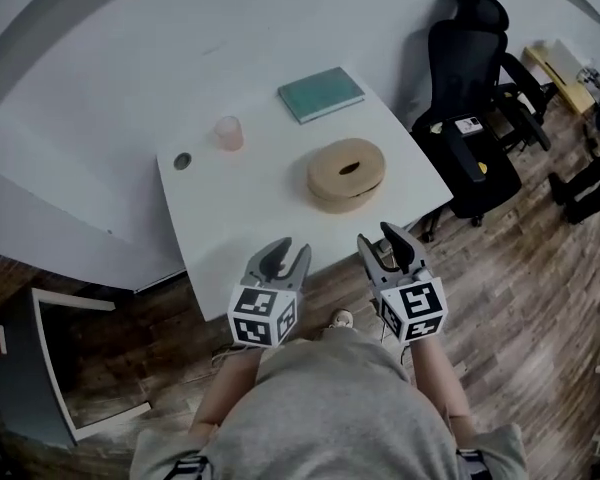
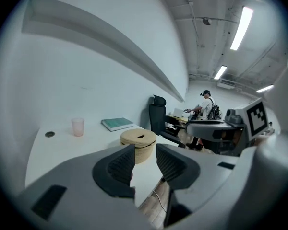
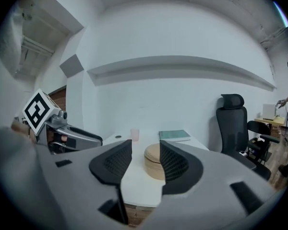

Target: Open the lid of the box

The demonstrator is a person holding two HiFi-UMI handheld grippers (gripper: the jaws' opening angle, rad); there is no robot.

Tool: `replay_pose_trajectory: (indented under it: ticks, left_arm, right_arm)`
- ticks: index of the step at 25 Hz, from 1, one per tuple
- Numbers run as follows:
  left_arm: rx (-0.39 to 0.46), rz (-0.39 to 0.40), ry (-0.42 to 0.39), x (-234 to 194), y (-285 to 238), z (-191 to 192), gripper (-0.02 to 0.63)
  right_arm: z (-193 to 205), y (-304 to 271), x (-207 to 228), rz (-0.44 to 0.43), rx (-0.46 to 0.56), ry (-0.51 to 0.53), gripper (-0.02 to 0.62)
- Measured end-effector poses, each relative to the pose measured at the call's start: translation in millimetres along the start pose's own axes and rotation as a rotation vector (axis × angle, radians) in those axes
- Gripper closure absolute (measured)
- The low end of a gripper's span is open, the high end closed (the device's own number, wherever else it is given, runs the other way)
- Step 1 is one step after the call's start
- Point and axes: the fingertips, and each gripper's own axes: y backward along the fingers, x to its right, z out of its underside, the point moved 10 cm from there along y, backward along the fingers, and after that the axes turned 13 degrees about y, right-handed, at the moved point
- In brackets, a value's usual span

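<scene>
A round tan box (image 1: 346, 175) with a lid that has a small hole in its top sits on the white table (image 1: 240, 218), toward the near right. It also appears ahead in the left gripper view (image 2: 138, 143) and the right gripper view (image 3: 153, 161). My left gripper (image 1: 280, 260) hovers at the table's near edge, open, with nothing between its pads. My right gripper (image 1: 391, 248) is beside it to the right, also open and empty, just short of the box. Neither touches the box.
A pink cup (image 1: 228, 133) and a green book (image 1: 320, 94) stand at the back of the table, near a round cable hole (image 1: 182, 161). A black office chair (image 1: 475, 118) is to the right. A person (image 2: 207, 104) stands far off.
</scene>
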Motion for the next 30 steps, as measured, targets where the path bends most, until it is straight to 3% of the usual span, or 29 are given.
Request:
replay_pose_trajectory:
  ticks: [14, 30]
  left_arm:
    - [0.029, -0.179, 0.113, -24.5, -43.0, 6.9, 0.47]
    - [-0.088, -0.169, 0.139, -45.3, -96.9, 22.1, 0.451]
  right_arm:
    - [7.0, -92.0, 33.5, -0.251, -0.018, 0.159, 0.419]
    - [35.1, -148.9, 43.1, -0.378, -0.186, 0.379, 0.417]
